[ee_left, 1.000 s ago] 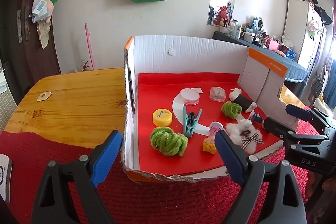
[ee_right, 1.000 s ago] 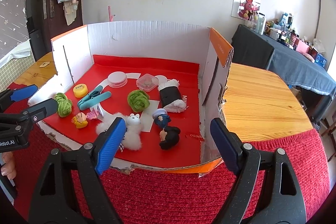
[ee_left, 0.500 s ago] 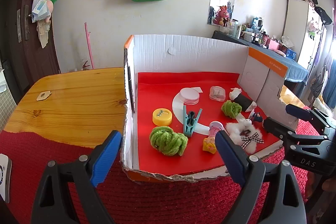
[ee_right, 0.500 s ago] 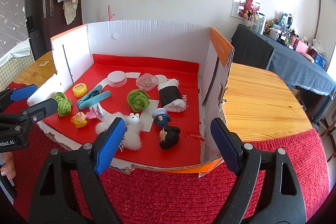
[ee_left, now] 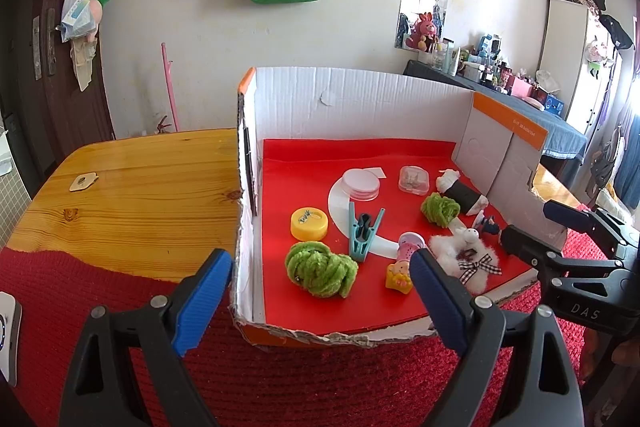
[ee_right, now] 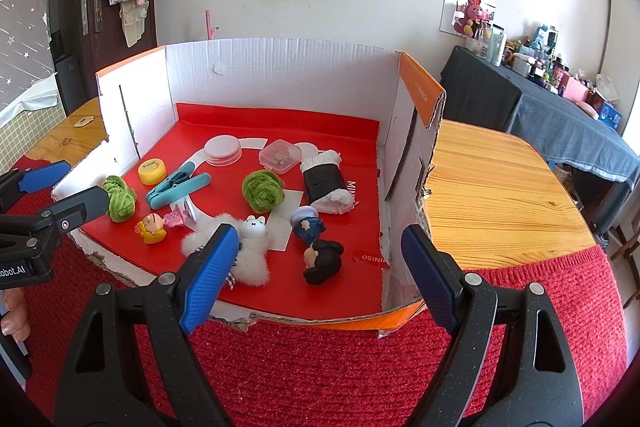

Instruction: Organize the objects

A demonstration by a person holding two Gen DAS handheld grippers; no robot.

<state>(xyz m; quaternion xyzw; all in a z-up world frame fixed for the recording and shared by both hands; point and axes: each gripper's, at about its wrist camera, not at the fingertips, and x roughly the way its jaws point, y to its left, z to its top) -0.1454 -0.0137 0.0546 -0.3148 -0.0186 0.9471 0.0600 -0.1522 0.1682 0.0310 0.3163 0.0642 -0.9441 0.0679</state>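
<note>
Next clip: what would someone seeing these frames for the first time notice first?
The cardboard box with its bright red floor dominates, sitting on a wooden table partly covered by a red mat. Small toys litter the box floor: two green yarn balls, a teal clip and a fluffy white bunny near the torn front edge. The left gripper and right gripper hover open in front, empty.

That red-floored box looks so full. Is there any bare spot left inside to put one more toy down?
Yes. The back strip of red floor below the white back wall is bare, and so is the patch beside the right wall, past the black roll. The front middle is crowded around the fluffy white toy and the teal clip.
</note>
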